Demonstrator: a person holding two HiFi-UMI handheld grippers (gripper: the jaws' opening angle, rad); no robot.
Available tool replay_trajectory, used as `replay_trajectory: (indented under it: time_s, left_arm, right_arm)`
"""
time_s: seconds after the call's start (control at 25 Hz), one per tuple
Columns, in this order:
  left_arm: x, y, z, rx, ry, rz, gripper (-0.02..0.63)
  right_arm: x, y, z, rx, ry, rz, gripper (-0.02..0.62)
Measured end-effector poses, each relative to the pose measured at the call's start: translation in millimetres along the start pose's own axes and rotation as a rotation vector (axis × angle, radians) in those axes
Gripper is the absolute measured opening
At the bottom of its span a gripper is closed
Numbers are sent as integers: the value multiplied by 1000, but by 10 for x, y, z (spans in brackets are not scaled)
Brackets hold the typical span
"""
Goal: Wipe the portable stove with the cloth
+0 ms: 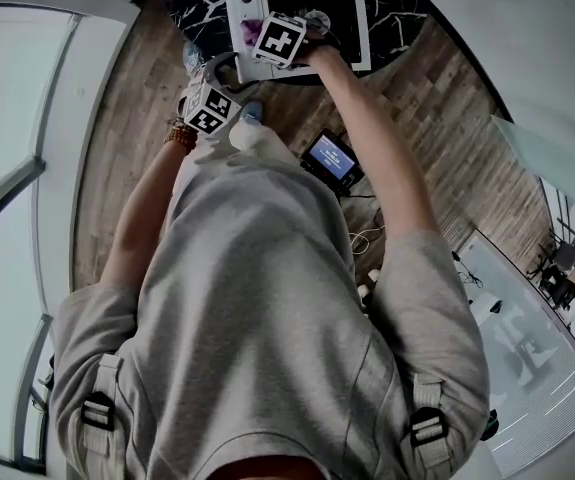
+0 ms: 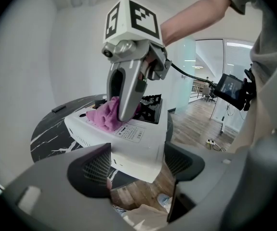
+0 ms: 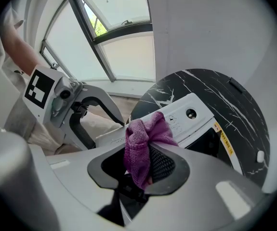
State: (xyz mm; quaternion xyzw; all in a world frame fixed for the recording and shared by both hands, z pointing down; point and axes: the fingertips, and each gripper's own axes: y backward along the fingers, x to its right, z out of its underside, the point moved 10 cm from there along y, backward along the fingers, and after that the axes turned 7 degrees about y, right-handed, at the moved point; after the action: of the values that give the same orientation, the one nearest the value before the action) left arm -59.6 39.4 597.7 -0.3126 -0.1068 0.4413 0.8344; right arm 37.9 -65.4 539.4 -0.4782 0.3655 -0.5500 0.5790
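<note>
Right now the right gripper (image 3: 139,170) is clamped on a bunched purple cloth (image 3: 140,146), with a wad of fabric sticking out past the jaw tips so that soft cloth, not hard plastic, meets the surface. It points steeply down and presses that wad onto the white control panel of the portable stove (image 2: 143,143), just beside the dark burner area, which looks like the wiping stroke itself under way. The stove sits on a round black marble table (image 2: 51,129), with its near corner reaching past the edge toward the person. The left gripper (image 2: 137,165) waits at that corner with its jaws spread wide, one on each side of the white casing. I see no sign that the pads squeeze it, so it seems to be placed there to keep the stove from sliding under the rubbing. Most of the panel and the burner surround still look unwiped from here, so the job is probably at an early stage.
</note>
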Motion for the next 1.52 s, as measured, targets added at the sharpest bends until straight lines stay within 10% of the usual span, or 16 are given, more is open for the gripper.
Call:
replay_trajectory:
  time_s: [1.0,1.32,1.52]
  left_arm:
    - [5,-35,-69,-33,-56,-21,354]
    - [-7,231,-181,52,-88,19,333]
    - [-109,498,-498,186,-105,12,282]
  right_arm:
    - [-541,-78,35,14,39,-127,112]
    - [-558,176,518,495,-262,-228,117]
    - [-551,950,815,928,-432,-47,117]
